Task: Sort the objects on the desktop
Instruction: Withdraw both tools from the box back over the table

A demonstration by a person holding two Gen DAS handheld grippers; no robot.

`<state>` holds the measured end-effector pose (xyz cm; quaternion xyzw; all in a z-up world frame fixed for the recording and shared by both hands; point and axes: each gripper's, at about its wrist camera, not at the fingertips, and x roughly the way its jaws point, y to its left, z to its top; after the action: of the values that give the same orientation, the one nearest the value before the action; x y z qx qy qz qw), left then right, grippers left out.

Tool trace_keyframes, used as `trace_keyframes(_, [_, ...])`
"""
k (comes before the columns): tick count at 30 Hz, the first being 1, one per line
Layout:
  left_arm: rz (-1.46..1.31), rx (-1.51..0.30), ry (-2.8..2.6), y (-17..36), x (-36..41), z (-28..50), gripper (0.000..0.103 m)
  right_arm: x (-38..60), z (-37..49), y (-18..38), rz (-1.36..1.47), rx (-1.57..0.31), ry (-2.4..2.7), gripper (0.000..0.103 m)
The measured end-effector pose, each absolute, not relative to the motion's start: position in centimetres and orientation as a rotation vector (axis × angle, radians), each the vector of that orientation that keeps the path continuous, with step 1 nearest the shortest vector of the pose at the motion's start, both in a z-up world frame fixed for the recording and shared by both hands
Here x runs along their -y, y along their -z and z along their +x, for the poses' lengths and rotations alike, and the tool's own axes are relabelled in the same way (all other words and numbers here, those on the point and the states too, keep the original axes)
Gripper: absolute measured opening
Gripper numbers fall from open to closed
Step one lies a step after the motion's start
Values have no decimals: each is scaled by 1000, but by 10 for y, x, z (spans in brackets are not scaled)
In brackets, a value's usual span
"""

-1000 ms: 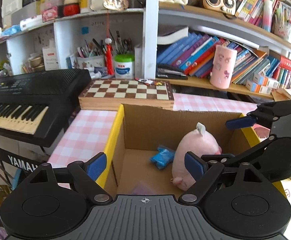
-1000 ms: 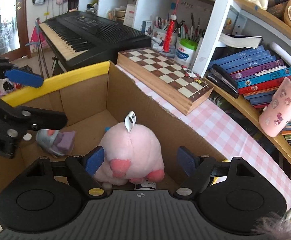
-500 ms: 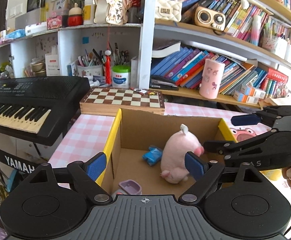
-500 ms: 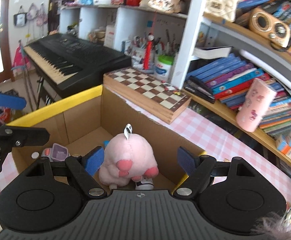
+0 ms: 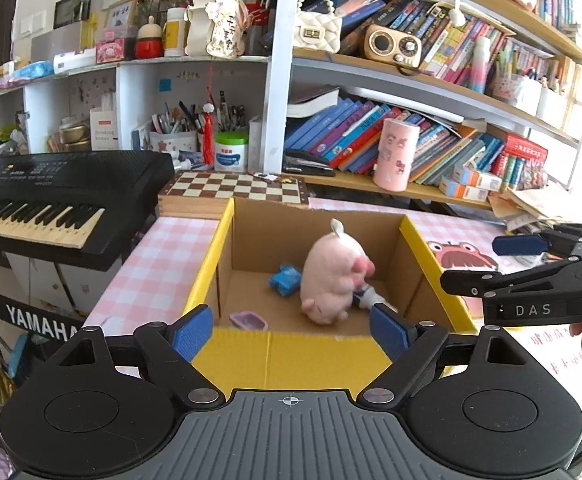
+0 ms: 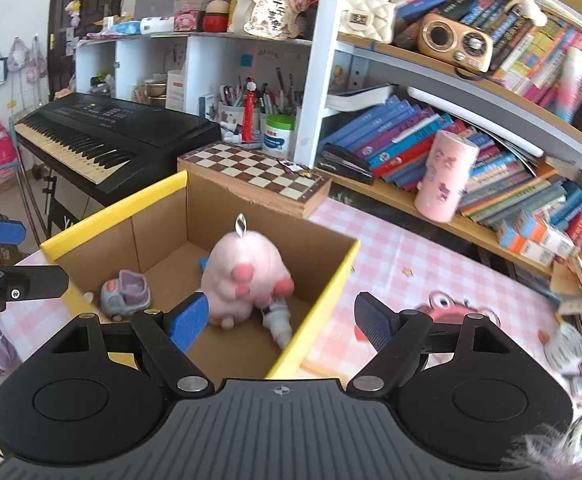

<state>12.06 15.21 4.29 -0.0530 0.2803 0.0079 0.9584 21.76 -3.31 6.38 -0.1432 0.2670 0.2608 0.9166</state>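
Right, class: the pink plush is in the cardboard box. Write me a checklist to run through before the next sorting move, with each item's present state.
1. Left claw empty, jaws apart: ok.
2. Right claw empty, jaws apart: ok.
3. Pink plush fully inside the cardboard box: ok.
4. Small toy car and blue packet on the box floor, not hanging over the rim: ok.
5. Both claws outside the box: ok for the right claw; the left hangs at the near rim, cannot tell.
6. Next thing to sort identified: cannot tell; the objects at the right edge of the pink checked tablecloth are blurred.
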Motion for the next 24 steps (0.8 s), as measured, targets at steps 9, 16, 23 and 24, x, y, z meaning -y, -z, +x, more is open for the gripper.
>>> trace_keyframes(9, [-106,-572,-26,-42,-145,74,88,51,150,-56,-201,-564,-464,79])
trace_keyframes(16, [-108,-599,-31,-34,-143,44,88,58,113,-41,-217,-610,-453,79])
trace_keyframes(23, [-110,-619,-29,-27,-138,20,88,62,84,-31,-186,-640,-434,79])
trace_keyframes(24, [-106,-622,-32,-27,-136,18,88,62,81,-30,-174,-643,-426,79])
